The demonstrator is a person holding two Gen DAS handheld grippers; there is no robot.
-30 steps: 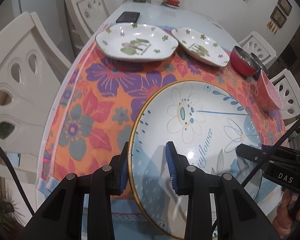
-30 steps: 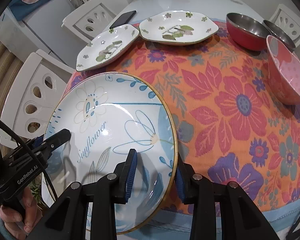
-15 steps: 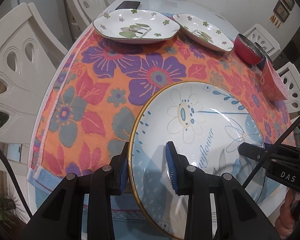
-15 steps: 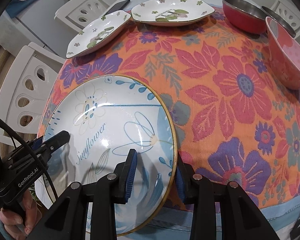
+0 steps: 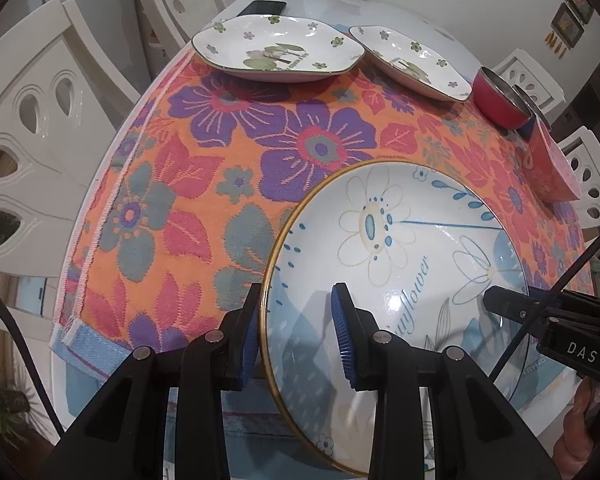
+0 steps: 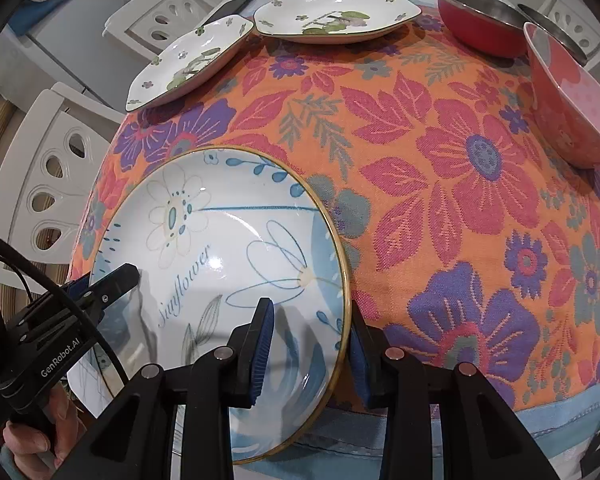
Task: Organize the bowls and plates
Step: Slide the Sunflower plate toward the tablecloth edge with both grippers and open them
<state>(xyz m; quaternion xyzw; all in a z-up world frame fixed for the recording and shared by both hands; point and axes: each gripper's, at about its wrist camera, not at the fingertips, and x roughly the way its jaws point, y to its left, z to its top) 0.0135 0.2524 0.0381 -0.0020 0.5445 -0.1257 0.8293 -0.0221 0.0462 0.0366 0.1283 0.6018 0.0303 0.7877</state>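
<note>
A large white plate [image 5: 400,264] with blue flowers, the word "Sunflower" and a gold rim is held from both sides above the near end of the flowered cloth. My left gripper [image 5: 298,334] is shut on its left rim, one pad under the rim and one on the plate's face. My right gripper [image 6: 310,348] is shut on the right rim of the same plate [image 6: 220,256]. Each view shows a finger of the other gripper lying on the plate's opposite side. The plate's near part overhangs the table's front edge.
Two white plates with green flowers [image 5: 276,50] [image 5: 412,60] sit at the far end of the orange flowered cloth [image 5: 180,200]. A red bowl [image 6: 476,28], a steel bowl [image 6: 552,28] and a pink bowl [image 6: 572,112] stand at the right. A phone [image 5: 262,7] lies beyond; white chairs [image 5: 40,120] surround the table.
Both grippers, still shut on the sunflower plate, have drawn it a little toward the table's near edge. More cloth now shows beyond it and the cloth's front hem has come into view.
</note>
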